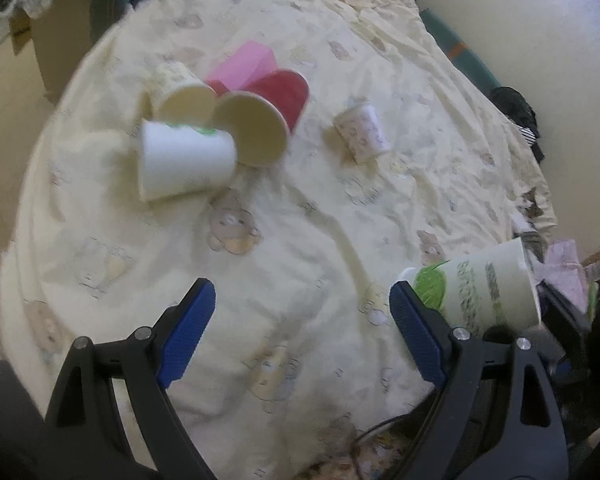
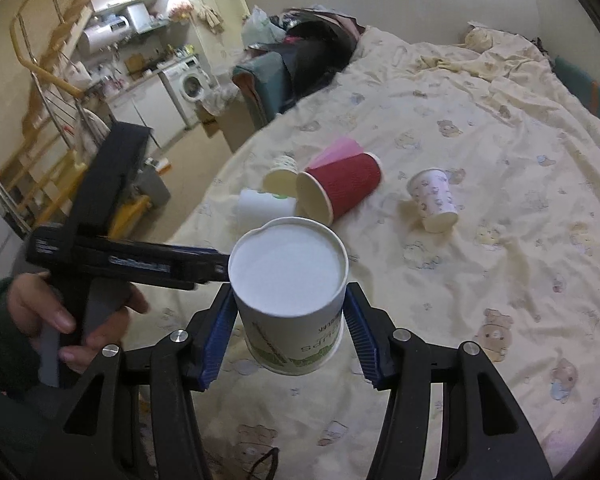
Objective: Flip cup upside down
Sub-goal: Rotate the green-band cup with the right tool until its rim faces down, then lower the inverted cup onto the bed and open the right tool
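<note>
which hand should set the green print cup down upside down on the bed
Right. The right gripper already clamps the green-print paper cup, its flat base facing the camera. The left gripper is open and holds nothing.

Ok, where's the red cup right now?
The red cup lies on its side mid-bed, against the pink box, left of the small patterned cup.
</note>
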